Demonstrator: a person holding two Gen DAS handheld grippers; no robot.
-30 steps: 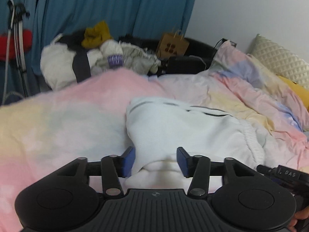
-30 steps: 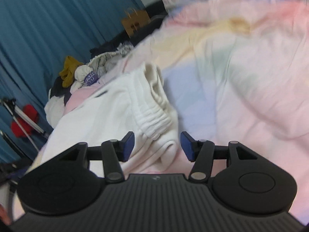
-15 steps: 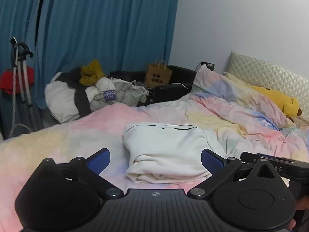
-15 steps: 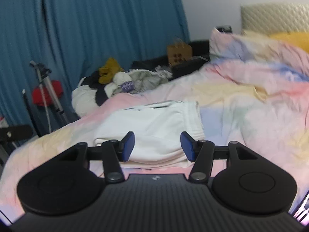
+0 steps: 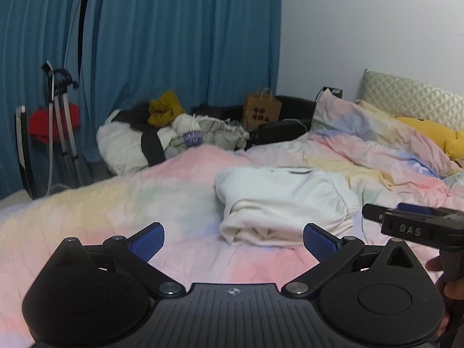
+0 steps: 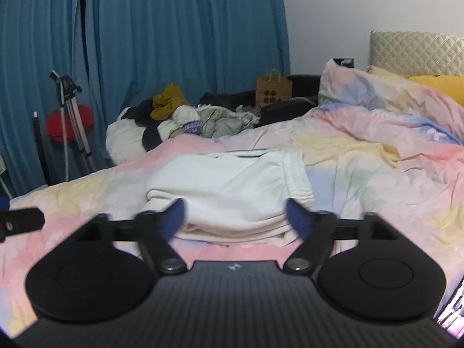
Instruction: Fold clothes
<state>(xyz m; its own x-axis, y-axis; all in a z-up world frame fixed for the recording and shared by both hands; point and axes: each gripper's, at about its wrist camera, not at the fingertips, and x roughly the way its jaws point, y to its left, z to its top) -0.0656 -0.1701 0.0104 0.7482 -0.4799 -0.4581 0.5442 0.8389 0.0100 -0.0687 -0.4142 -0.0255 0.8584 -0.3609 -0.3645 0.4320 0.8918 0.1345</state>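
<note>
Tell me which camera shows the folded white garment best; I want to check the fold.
The left wrist view: the folded white garment lies sharp and unobstructed on the duvet. In the right wrist view its near edge sits behind blurred fingers.

- left gripper: matte black body, ribbed centre plate with a small round cross mark just behind the fingers
- blue ribbed pads on the inner faces of the black fingers
- two silver pivot screws at the finger link roots; a round black disc housing outboard of each
- right gripper: same build, blue pads blurred, same silver screws, ribbed plate, small logo
- seen from the left camera, its black side bar carries raised "DAS" lettering
</note>
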